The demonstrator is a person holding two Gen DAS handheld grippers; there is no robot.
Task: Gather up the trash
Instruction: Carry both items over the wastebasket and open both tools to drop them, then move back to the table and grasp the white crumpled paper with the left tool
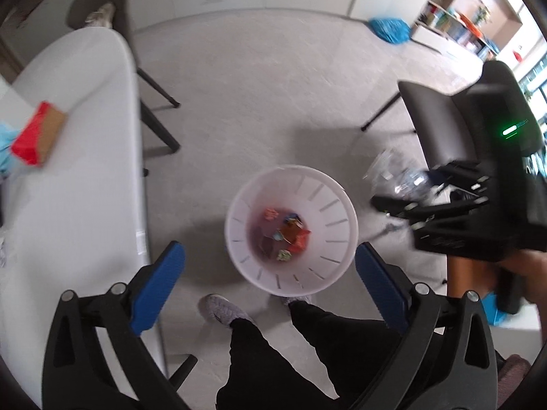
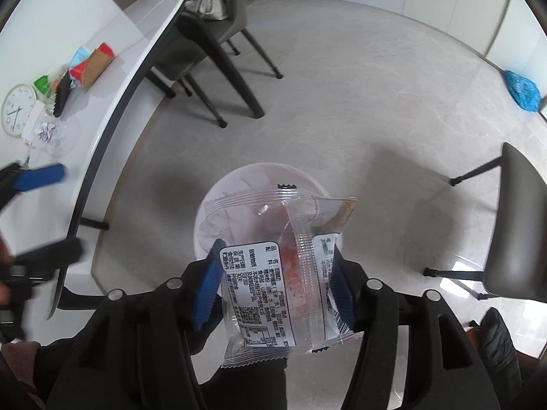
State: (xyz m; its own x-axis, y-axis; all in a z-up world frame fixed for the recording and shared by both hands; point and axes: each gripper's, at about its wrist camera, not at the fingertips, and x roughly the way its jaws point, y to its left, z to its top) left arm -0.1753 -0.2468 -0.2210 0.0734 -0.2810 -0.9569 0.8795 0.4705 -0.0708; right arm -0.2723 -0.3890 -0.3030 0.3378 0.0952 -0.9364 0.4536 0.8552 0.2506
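Right gripper [image 2: 273,287] jaws bracket a clear wrapper [image 2: 273,273], long axis running away from the camera, directly over the bin [image 2: 212,201]; pad contact uncertain. Left gripper [image 1: 270,283] jaws wide, empty.

A round white wall clock [image 2: 18,109] is seen lying flat on the white table [image 2: 112,30] at the left edge of the frame. A grey chair [image 2: 218,30] draped with pale cloth is tucked against the table at upper centre, and a second dark chair [image 2: 516,222] is placed at the right edge.
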